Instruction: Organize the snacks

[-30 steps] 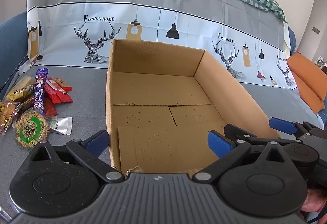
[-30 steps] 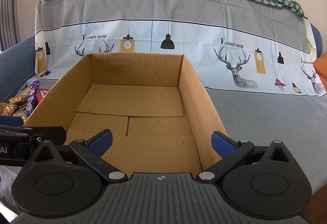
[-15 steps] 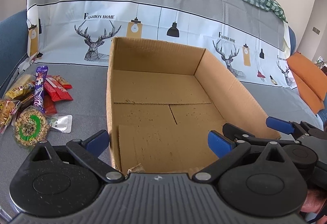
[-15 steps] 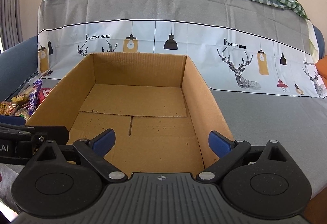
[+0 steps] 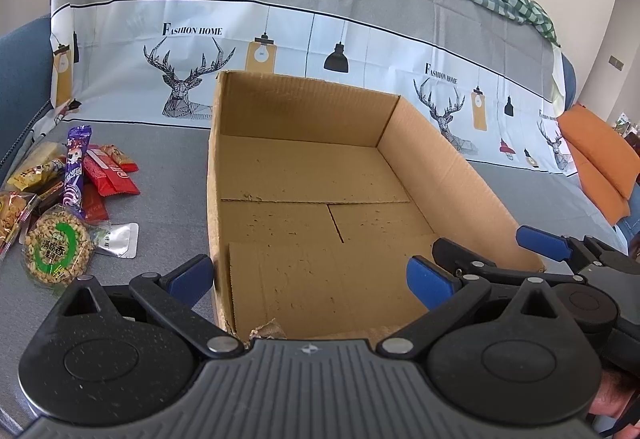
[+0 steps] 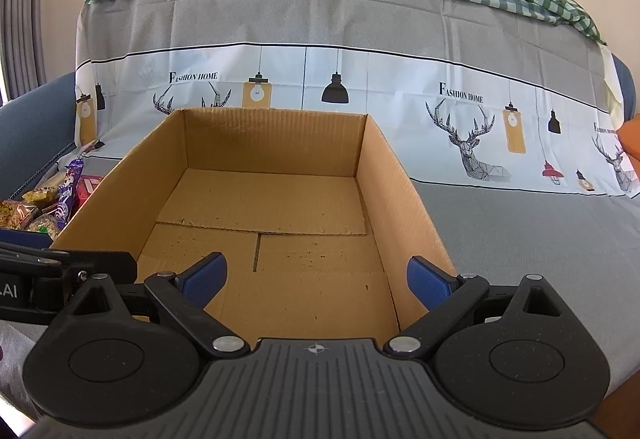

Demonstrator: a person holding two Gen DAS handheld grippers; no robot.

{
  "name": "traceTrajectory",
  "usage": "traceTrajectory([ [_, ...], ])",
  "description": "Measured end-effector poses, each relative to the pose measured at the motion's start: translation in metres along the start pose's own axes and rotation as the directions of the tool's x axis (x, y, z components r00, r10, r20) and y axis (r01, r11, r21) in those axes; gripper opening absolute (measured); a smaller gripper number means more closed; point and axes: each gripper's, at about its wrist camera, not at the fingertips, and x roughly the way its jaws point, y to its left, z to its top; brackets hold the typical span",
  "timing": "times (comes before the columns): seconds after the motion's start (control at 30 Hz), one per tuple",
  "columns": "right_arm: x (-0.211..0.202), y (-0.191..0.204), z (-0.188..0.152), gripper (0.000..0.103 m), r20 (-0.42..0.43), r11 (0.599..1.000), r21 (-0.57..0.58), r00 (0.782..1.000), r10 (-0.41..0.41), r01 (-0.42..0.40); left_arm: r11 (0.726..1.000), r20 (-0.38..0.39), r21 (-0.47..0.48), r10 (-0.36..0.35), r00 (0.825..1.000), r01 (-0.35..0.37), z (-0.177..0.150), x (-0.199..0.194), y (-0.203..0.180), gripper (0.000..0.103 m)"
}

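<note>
An open, empty cardboard box [image 5: 452, 175] sits on the grey cloth; it also shows in the right wrist view [image 6: 396, 175]. A pile of snack packets [image 5: 76, 191] lies left of the box: a round peanut cake [image 5: 58, 253], a purple bar [image 5: 76, 167], red packets [image 5: 112, 175]. The pile's edge shows in the right wrist view [image 6: 52, 199]. My left gripper [image 5: 310, 275] is open and empty over the box's near left corner. My right gripper [image 6: 316, 277] is open and empty over the box's near edge; it also appears in the left wrist view [image 5: 500, 249].
A sofa back draped with a deer-print cloth [image 5: 280, 39] rises behind the box. An orange cushion [image 5: 596, 163] lies far right. A blue armrest [image 5: 20, 71] is at the left. A silver sachet [image 5: 120, 241] lies beside the peanut cake.
Both grippers have shifted slightly; the views have drifted a little, with the box lower in frame. Nothing was taken hold of or let go.
</note>
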Motion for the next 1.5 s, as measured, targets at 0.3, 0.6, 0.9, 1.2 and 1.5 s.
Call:
traceTrajectory([
  [0.3, -0.004, 0.006, 0.002, 0.084, 0.014, 1.0, 0.0, 1.0, 0.018, -0.018, 0.999, 0.007, -0.022, -0.025, 1.0, 0.025, 0.001, -0.005, 0.008, 0.102],
  [0.6, -0.012, 0.035, 0.021, 0.056, 0.07, 0.996, 0.039, 0.995, 0.072, -0.075, 0.989, 0.004, -0.146, -0.034, 0.999, 0.034, 0.03, -0.027, 0.066, 0.023],
  [0.9, -0.029, 0.106, 0.04, 0.047, 0.156, 0.968, -0.005, 0.956, 0.249, -0.251, 0.962, 0.056, -0.269, 0.051, 0.997, -0.034, 0.09, -0.042, 0.186, 0.022],
  [1.2, -0.023, 0.19, 0.028, 0.048, 0.121, 0.897, -0.123, 0.89, 0.439, -0.425, 0.789, -0.058, -0.608, 0.069, 0.996, -0.09, 0.053, -0.023, 0.293, 0.022],
  [1.5, 0.025, 0.236, 0.009, 0.066, 0.022, 0.864, -0.164, 0.874, 0.486, -0.476, 0.691, -0.103, -0.708, 0.105, 0.989, -0.147, 0.04, -0.023, 0.32, 0.034],
])
